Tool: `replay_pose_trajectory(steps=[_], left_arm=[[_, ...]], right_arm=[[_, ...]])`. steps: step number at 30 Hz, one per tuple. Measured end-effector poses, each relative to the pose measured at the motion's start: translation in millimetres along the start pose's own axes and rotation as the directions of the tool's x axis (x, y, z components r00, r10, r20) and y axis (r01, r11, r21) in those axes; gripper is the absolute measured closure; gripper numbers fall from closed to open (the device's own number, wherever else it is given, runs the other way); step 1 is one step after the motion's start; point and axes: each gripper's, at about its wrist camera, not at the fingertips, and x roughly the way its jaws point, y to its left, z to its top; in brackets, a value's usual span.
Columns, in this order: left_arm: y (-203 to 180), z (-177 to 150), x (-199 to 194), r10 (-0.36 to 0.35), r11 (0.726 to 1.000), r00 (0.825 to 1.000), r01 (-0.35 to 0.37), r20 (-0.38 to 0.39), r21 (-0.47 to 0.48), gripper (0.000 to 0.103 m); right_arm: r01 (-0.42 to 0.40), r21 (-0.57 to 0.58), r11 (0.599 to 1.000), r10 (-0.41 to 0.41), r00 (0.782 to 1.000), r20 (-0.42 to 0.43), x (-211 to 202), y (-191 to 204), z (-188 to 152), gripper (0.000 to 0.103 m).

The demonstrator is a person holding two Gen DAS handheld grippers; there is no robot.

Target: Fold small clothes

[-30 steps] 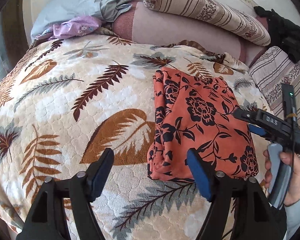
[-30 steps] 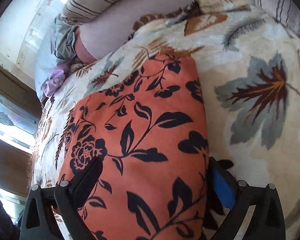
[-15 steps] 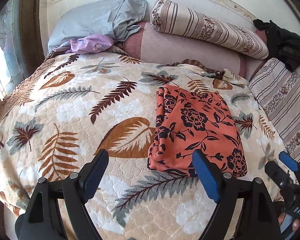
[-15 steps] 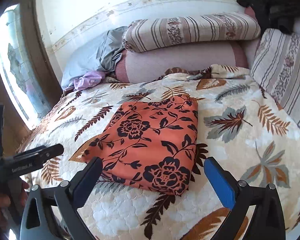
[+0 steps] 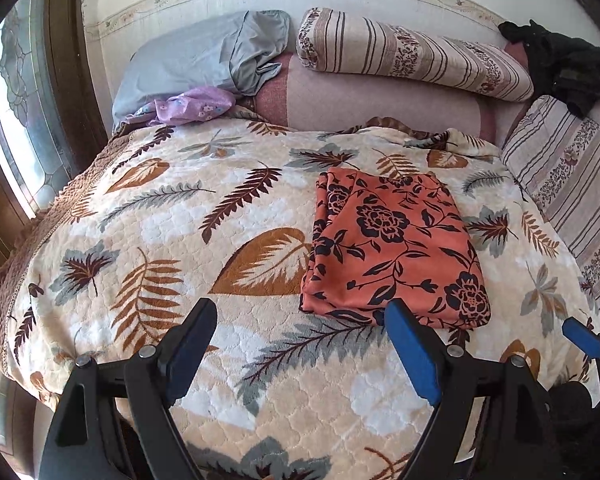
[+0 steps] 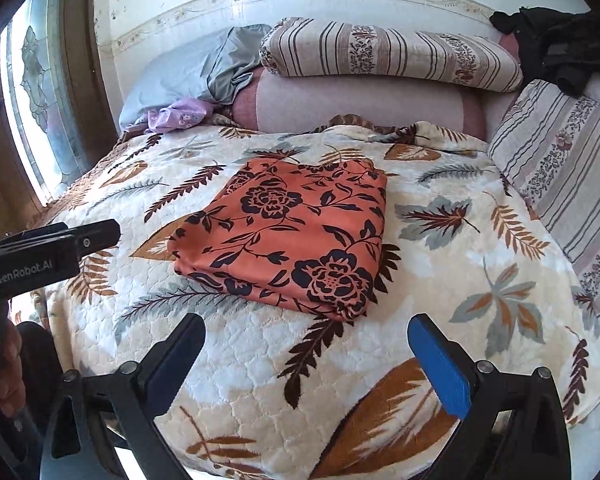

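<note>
An orange garment with black flowers [image 5: 392,248] lies folded into a flat rectangle on the leaf-patterned bedspread [image 5: 180,248]; it also shows in the right wrist view [image 6: 292,236]. My left gripper [image 5: 300,344] is open and empty, held back over the bed's near edge, below and left of the garment. My right gripper [image 6: 306,360] is open and empty, also back from the garment's near edge. The left gripper's body [image 6: 48,252] shows at the left of the right wrist view.
A grey pillow [image 5: 204,60], a purple cloth [image 5: 192,106] and striped bolsters [image 5: 412,56] lie at the head of the bed. A striped cushion [image 5: 572,184] lines the right side, with dark clothing [image 5: 560,64] above it. A window [image 5: 16,112] is at left.
Both grippers have pulled back from the folded garment toward the bed's near edge. The right gripper, which straddled the cloth a second ago, is now clear of it.
</note>
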Motion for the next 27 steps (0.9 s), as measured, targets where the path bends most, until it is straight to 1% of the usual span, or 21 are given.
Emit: replay_pose_trajectory(steps=[5, 12, 20, 25, 27], left_arm=[[-9, 4, -14, -0.024, 1.000, 0.999, 0.023, 0.046, 0.015, 0.017], [-16, 5, -8, -0.027, 1.000, 0.999, 0.026, 0.037, 0.017, 0.017], [-19, 10, 4, -0.031, 0.999, 0.999, 0.031, 0.014, 0.017, 0.017], [-24, 16, 5, -0.010, 1.000, 0.999, 0.009, 0.046, 0.029, 0.017], [-26, 19, 8, -0.019, 0.999, 0.999, 0.018, 0.044, 0.037, 0.017]], right_arm=[[0.045, -0.001, 0.999, -0.045, 0.999, 0.006, -4, -5, 8, 0.001], [0.087, 0.018, 0.996, -0.087, 0.996, -0.007, 6, -7, 15, 0.001], [0.080, 0.011, 0.997, -0.080, 0.996, -0.031, 21, -6, 21, 0.001], [0.075, -0.001, 0.997, -0.075, 0.997, -0.031, 28, -5, 27, 0.001], [0.074, -0.001, 0.997, -0.074, 0.997, -0.034, 32, -4, 30, 0.001]])
